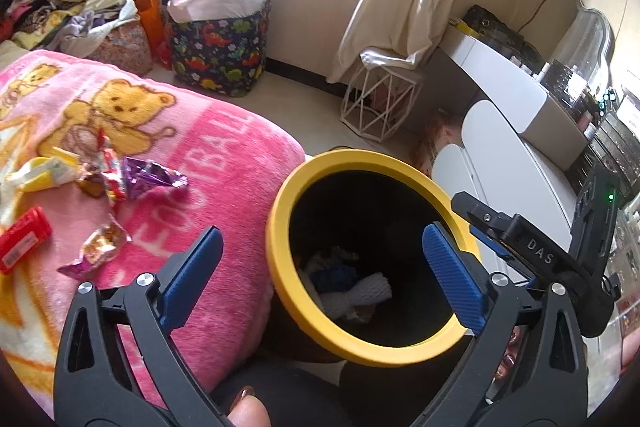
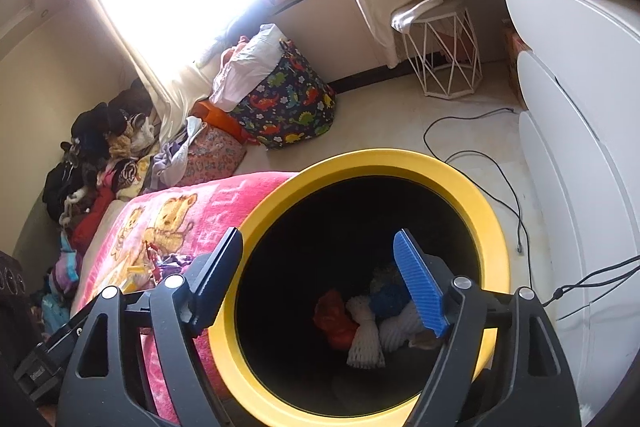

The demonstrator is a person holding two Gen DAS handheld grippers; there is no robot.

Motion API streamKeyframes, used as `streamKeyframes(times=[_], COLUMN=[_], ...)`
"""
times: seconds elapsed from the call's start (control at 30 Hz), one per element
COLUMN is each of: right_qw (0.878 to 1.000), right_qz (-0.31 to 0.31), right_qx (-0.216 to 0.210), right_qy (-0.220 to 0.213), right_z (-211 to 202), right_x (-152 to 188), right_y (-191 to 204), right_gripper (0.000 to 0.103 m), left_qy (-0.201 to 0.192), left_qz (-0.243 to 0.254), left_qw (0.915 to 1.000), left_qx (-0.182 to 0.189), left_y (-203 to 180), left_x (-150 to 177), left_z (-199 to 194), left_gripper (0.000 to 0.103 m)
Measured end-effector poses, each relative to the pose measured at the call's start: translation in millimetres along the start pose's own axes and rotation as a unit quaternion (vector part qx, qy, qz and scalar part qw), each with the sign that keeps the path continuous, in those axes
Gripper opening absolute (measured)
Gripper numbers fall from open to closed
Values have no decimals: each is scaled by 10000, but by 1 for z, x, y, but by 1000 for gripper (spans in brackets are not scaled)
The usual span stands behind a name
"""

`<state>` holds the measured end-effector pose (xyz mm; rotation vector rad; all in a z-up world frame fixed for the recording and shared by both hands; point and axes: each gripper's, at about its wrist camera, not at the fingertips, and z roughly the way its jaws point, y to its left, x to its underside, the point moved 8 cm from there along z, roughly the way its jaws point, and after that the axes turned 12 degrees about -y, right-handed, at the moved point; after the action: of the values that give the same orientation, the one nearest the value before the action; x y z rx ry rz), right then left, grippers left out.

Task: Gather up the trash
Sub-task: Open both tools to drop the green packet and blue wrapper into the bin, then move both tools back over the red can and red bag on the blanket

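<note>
Holding both grippers spread wide and empty over one yellow-rimmed bin [image 2: 496,227].

We see the left gripper [image 1: 320,267] and right gripper [image 2: 320,275] clasping nothing; roughly five wrappers [image 1: 156,179] lie on the pink blanket [image 1: 224,187], one red packet [image 1: 24,243] beside them, and several scraps [image 2: 364,331] sit in the bin.

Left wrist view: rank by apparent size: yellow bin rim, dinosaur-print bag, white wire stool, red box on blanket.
1. yellow bin rim, nearest the camera, so inflated
2. dinosaur-print bag
3. white wire stool
4. red box, partly cut off at the frame edge
</note>
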<state>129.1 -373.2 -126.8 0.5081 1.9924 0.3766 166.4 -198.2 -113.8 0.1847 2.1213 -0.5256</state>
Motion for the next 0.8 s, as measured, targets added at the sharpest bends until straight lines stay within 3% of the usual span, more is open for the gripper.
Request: streamKeyframes(times=[0.8], right_qw=[9947], right_qz=[-807], right_qx=[-638], right_qy=[-60], right_z=[-9], right_x=[0], right_y=[83], right_gripper=[80], left_qy=[-826], left_qz=[-31], left_qw=[9944], left_qx=[-659], left_y=[61], left_x=[-41], left_z=[-56], left_gripper=[92])
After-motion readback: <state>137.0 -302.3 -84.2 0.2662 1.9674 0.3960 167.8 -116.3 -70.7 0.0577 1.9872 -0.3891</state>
